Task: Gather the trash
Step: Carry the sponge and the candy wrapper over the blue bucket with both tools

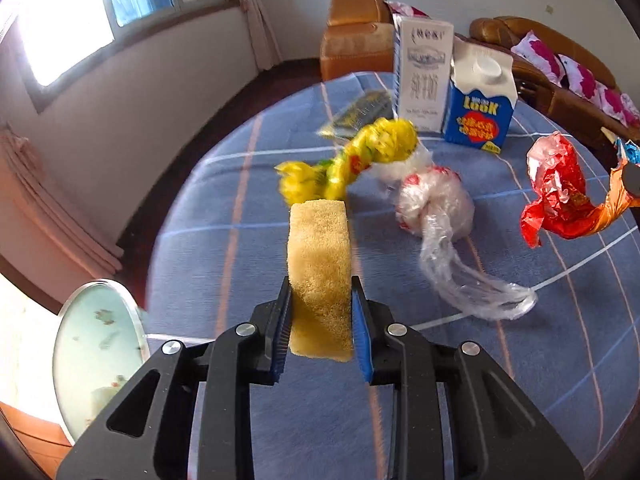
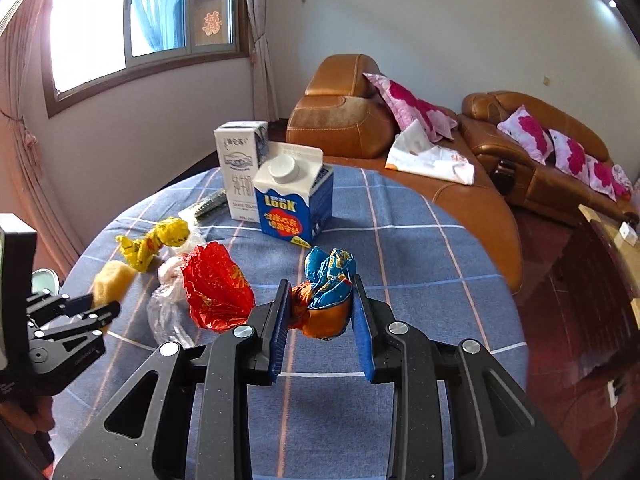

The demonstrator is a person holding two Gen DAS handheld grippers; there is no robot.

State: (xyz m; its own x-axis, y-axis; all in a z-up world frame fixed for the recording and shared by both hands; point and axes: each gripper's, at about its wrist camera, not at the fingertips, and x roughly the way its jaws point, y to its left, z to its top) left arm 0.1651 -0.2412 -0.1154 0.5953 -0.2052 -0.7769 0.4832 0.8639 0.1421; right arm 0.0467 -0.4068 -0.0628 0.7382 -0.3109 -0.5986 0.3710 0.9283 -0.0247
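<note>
A brown leather sofa (image 2: pixel 552 160) is standing behind everything, with pink-flowered cushions (image 2: pixel 532 136) lying on it. In front of it a round surface (image 2: pixel 420 240) is carrying the trash under a blue checked cloth.

At the far side of the surface a tall white milk carton (image 2: pixel 238 172) is standing upright, and a shorter blue carton (image 2: pixel 294 204) with a white cap is standing just beside it, touching or nearly so. A dark flat wrapper (image 1: pixel 360 114) is lying beside the tall carton, blurred.

A clear plastic bag (image 1: pixel 440 216), knotted, is lying near the middle of the surface with its tail trailing toward the camera. A crumpled yellow wrapper (image 1: pixel 352 156) is lying against it on the window side. A red foil wrapper (image 2: pixel 218 292) is sitting just beside the right gripper (image 2: pixel 322 316).

The left gripper (image 1: pixel 322 316) is clenching a yellow sponge (image 1: pixel 320 264), its pads pressing both sides while the sponge is sticking up and forward between them; whether the sponge is resting on the cloth cannot be told. The right gripper is grasping a crumpled blue and orange wrapper (image 2: pixel 328 292), its pads pressing it on both sides above the cloth.

Beyond the surface's edge, a glass-topped stand (image 1: pixel 96 356) is showing low on the left.
</note>
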